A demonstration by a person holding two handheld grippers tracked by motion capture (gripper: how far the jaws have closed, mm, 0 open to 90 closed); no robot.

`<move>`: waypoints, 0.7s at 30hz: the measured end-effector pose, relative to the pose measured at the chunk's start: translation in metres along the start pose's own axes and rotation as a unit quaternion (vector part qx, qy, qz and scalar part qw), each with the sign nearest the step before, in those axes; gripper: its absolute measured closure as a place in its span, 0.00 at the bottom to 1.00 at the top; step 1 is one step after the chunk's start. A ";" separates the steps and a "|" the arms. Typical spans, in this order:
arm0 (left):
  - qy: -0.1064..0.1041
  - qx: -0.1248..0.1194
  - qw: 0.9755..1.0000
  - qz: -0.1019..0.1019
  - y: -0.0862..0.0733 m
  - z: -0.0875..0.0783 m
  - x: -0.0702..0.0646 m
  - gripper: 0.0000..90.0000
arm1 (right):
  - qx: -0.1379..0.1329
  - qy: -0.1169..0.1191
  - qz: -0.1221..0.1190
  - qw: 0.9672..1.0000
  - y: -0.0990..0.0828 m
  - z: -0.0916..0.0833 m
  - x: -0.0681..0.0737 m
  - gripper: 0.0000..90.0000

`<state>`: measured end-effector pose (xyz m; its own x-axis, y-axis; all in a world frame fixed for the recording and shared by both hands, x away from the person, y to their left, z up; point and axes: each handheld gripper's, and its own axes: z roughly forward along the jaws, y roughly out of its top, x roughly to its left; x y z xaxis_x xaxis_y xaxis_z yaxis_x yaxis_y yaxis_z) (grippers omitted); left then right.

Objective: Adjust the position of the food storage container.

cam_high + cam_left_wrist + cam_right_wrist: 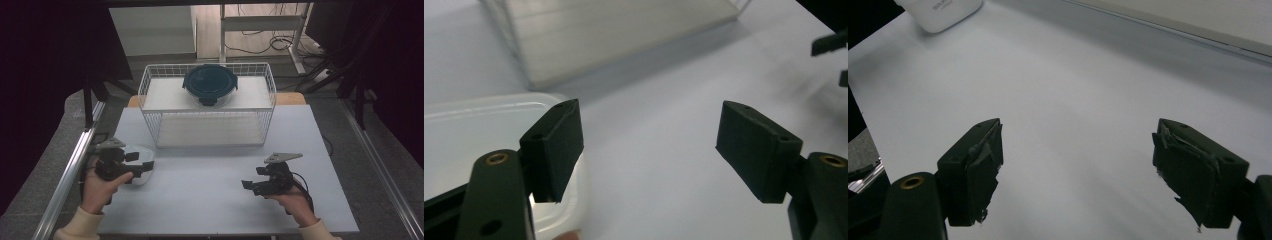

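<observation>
I stand at a white table [210,200] with a two-jaw gripper in each hand. My left gripper [142,161] hangs at the table's left edge with its jaws wide apart and nothing between them. In the left gripper view, a clear plastic container [469,130] sits on the table just beside and partly under the left-hand jaw; I cannot tell whether the jaw touches it. My right gripper [254,180] hangs over the bare tabletop toward the right, its jaws also spread wide and empty, their pads looking frayed at the edges. Farther back stands a white wire basket [150,95], and on its upper shelf rests a round glass bowl with a dark blue lid [210,82], well apart from both grippers.
</observation>
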<state>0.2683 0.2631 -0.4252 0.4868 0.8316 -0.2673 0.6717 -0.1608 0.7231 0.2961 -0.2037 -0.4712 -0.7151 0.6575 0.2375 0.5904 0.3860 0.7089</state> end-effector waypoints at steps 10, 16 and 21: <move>0.061 0.013 0.998 -0.026 0.008 -0.014 0.052 0.37 | 0.002 -0.009 0.012 1.000 -0.003 0.000 -0.005 0.22; 0.079 0.020 0.995 -0.050 0.008 -0.014 0.075 0.44 | -0.006 0.001 0.034 0.999 -0.001 -0.002 -0.009 0.22; 0.100 0.026 0.993 -0.056 0.005 -0.010 0.088 0.52 | -0.005 -0.001 0.031 1.000 -0.001 0.000 -0.010 0.22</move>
<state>0.3092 0.3406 -0.4385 0.2895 0.9341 -0.2090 0.7464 -0.0836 0.6602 0.3027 -0.2104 -0.4742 -0.6760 0.6819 0.2795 0.6302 0.3383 0.6988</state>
